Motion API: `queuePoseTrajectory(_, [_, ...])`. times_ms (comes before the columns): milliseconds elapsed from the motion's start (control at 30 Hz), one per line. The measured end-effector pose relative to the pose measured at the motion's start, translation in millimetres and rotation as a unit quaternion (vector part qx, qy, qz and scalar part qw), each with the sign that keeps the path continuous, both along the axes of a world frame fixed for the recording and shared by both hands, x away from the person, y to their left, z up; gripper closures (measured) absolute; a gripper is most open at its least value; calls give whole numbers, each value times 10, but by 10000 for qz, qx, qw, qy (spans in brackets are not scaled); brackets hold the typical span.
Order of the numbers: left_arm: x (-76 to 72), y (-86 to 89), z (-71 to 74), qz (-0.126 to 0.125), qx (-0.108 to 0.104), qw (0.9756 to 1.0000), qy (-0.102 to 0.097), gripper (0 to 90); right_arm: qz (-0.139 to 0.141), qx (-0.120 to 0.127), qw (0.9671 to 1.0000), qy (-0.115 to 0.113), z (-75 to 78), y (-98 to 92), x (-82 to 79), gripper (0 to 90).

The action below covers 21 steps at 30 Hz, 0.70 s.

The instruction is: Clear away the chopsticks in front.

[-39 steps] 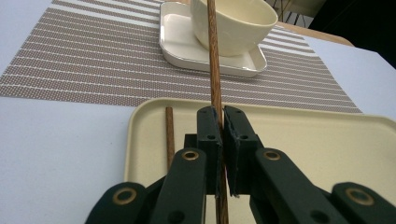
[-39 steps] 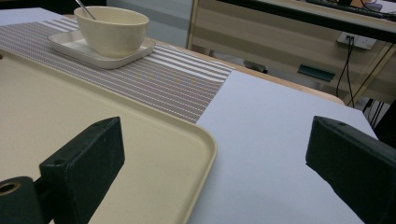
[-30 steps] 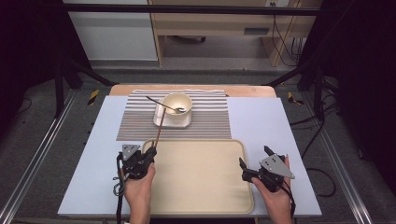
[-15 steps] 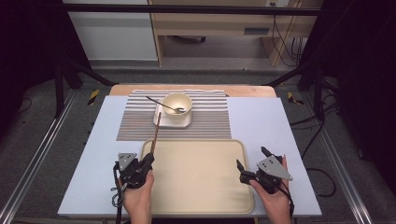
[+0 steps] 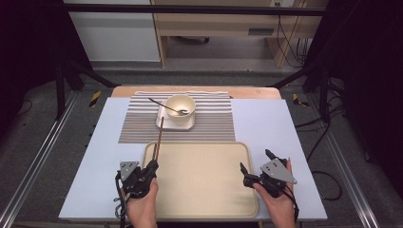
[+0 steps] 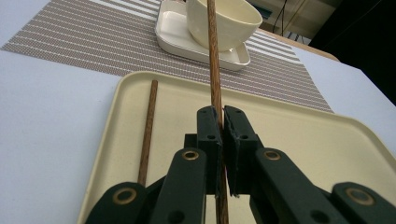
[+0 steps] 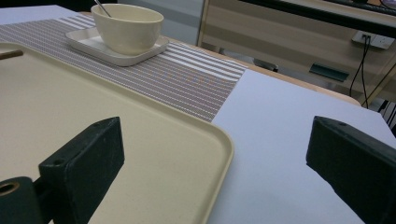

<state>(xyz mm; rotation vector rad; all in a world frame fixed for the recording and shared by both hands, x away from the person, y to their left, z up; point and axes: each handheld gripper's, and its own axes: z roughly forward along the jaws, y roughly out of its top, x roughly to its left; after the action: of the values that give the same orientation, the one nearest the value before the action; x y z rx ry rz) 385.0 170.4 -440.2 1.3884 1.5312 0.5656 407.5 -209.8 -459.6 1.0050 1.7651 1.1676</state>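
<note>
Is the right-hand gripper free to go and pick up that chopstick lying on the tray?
Probably yes. The right gripper stands open and holds nothing, and the bare tray lies between it and the loose chopstick at the tray's left edge. The left gripper, shut on the other chopstick, sits close beside it.

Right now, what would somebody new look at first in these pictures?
Probably the left hand-held gripper, shut on a long brown chopstick that points over the tray toward the bowl. A second chopstick lies in the tray by its left rim. The bowl sits on a small plate on the striped mat, with a spoon in it.
</note>
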Motion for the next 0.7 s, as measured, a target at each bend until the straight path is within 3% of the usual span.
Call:
queuePoseTrajectory(433, [-148,-40,-64,38,5,10000,-6,855,26,-25,10000,-2,-2,9,-1,45])
queuePoseTrajectory(700, [-220,-81,-121,50,-123,9999,46,855,20,-16,10000,-6,1,1,-1,45])
